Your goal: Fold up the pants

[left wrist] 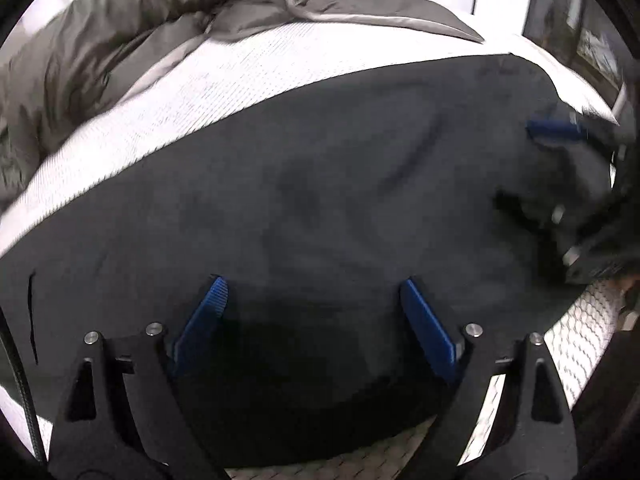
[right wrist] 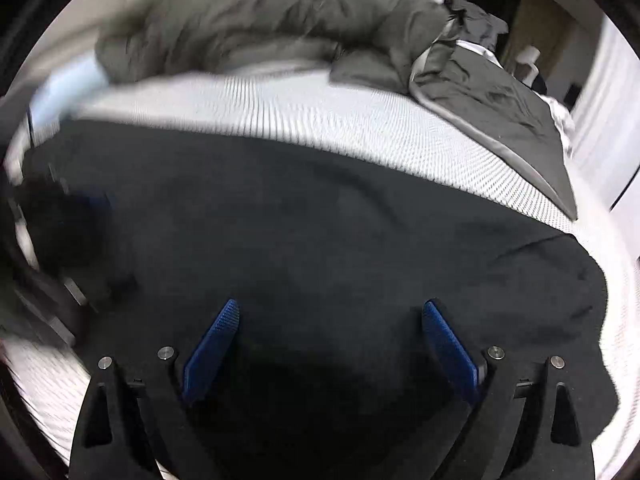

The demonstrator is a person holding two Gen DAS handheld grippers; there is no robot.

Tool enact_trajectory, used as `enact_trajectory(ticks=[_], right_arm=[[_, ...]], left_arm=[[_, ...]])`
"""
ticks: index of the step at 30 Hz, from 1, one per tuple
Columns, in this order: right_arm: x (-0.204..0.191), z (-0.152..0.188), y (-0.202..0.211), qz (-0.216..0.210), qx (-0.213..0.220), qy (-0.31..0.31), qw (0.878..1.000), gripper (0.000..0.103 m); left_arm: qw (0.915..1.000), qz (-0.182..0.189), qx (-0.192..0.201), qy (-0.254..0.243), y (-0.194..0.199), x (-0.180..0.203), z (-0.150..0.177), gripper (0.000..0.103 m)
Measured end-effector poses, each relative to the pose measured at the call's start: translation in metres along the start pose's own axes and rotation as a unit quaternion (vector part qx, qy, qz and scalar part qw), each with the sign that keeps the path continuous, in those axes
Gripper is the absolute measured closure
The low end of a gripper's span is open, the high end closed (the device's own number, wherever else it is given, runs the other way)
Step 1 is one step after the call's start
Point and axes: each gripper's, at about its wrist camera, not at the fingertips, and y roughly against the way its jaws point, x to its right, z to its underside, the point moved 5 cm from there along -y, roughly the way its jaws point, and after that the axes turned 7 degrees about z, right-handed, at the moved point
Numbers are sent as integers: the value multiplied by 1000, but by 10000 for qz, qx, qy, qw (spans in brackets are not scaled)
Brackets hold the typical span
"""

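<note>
Where white mattress (left wrist: 224,80) shows beyond dark pants (left wrist: 320,200), rumpled grey duvet (left wrist: 100,40).

We're looking at a bed (right wrist: 320,120) with a white textured mattress cover — the dark pants (left wrist: 300,200) lie spread flat across its near part. Behind them a grey duvet (right wrist: 260,28) sits bunched along the far side — a darker grey blanket (right wrist: 500,96) lies beside it.
</note>
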Motion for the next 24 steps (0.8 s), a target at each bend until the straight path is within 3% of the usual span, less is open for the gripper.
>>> enact_trajectory(ticks=[3,9,11,13,14,16,21,23,24], right_arm=[[15,20,-1,-45,3,-304,9995,9],[95,64,4,566,-165,-1225,9907,6],[122,75,4,875,-246,-1592,9831,6],[149,84,5,1347,-309,-1898,9720,5],[154,86,5,1320,-307,-2021,9700,5],[159,87,6,1206,-295,-2214,9672,5],[138,74,19,1080,51,-1786,9780,5],[128,67,19,856,115,-1588,9835,5],[124,68,16,792,71,-1507,9854,5]], left_arm=[[9990,-392,8,198,6,-54,4,9],[9927,-808,140,884,49,-146,51,6],[9846,-1342,100,1114,69,-182,73,5],[9792,-1323,145,1532,81,-204,86,5],[9764,-1313,182,1703,87,-214,91,5],[9737,-1242,356,1878,100,-227,94,13],[9692,-1310,856,1900,120,-248,85,16],[9696,-1458,653,1852,110,-257,85,32],[9697,-1583,411,1816,103,-263,89,47]])
